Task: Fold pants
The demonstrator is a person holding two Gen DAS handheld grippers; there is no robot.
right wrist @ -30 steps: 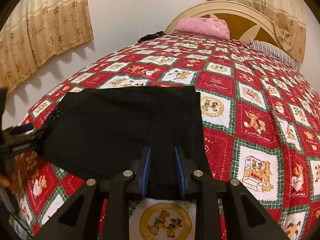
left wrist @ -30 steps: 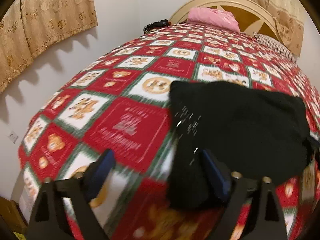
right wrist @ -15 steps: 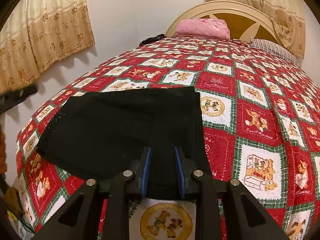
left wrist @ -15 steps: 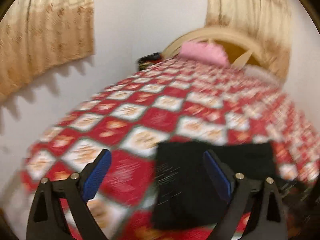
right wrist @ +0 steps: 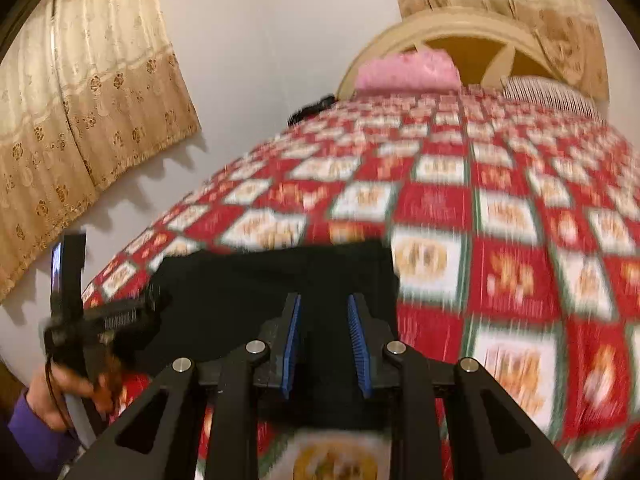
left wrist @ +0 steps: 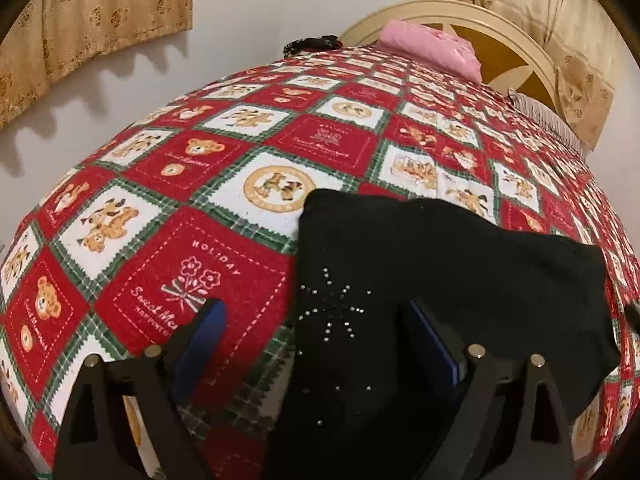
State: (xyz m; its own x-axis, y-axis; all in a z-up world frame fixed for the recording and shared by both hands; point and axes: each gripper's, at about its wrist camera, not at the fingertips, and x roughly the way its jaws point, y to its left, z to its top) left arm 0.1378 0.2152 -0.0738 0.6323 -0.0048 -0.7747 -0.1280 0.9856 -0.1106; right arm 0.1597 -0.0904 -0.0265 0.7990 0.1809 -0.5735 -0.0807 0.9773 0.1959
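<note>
The pants [left wrist: 420,300], black and folded into a flat block, lie on the near end of the bed [left wrist: 240,160], on its red, white and green quilt with teddy-bear squares. A star of small rhinestones [left wrist: 332,312] shows on the cloth near its left edge.

In the left wrist view, the left claw [left wrist: 316,344] stands wide apart over that left edge: one blue-padded finger is over the quilt beside the pants, the other over the black cloth, and nothing is pinched between them.

In the right wrist view, which is blurred, the right claw [right wrist: 324,344] is above the near right part of the pants [right wrist: 280,288]. Its blue pads stand a little apart with black cloth seen in the gap; I cannot tell whether they touch it. At the left of this view the left claw [right wrist: 68,280] appears beside the pants' left edge, held by a hand [right wrist: 68,392] in a purple sleeve.

Farther off, a pink pillow [left wrist: 432,48] and a striped pillow [left wrist: 548,116] lie against the cream headboard [left wrist: 500,32]. A dark object [left wrist: 312,44] sits at the bed's far left edge. Beige curtains [left wrist: 92,16] hang on the white wall.
</note>
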